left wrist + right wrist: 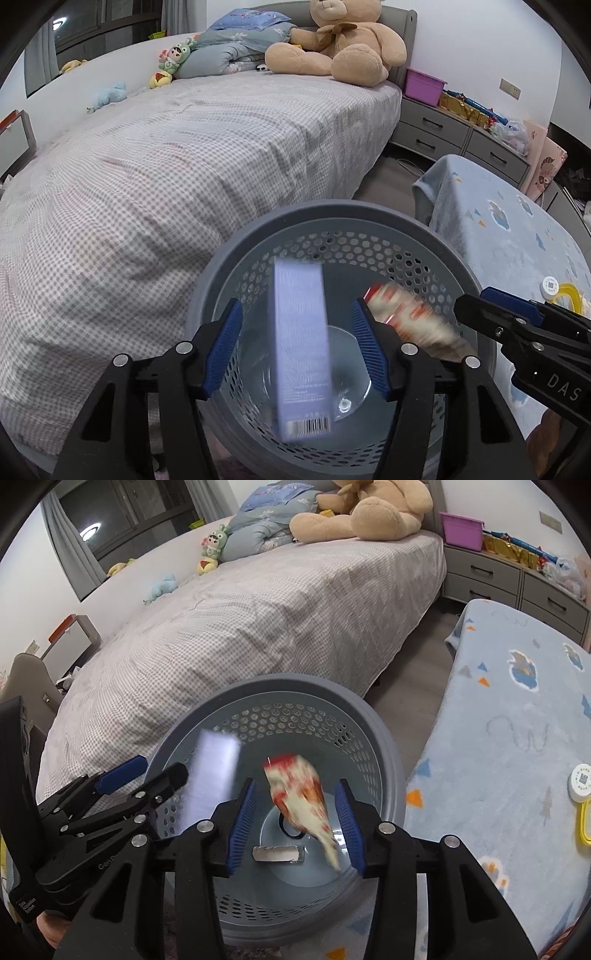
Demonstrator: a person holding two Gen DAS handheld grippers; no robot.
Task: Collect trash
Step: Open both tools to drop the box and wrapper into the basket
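Both grippers hang over a round grey plastic wastebasket [332, 225] with perforated walls. The left gripper [297, 347], jaws apart, frames a blurred lilac cardboard box [301, 347] bearing a barcode, untouched by the ribbed blue pads. The right gripper [297, 823], jaws apart, frames a crumpled red-and-white wrapper [301, 801], also loose. "DAS" is readable on the right gripper.

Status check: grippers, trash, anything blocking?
Left gripper open, right gripper open. Lavender carton and red-white wrapper loose over grey perforated bin. Nothing blocking.
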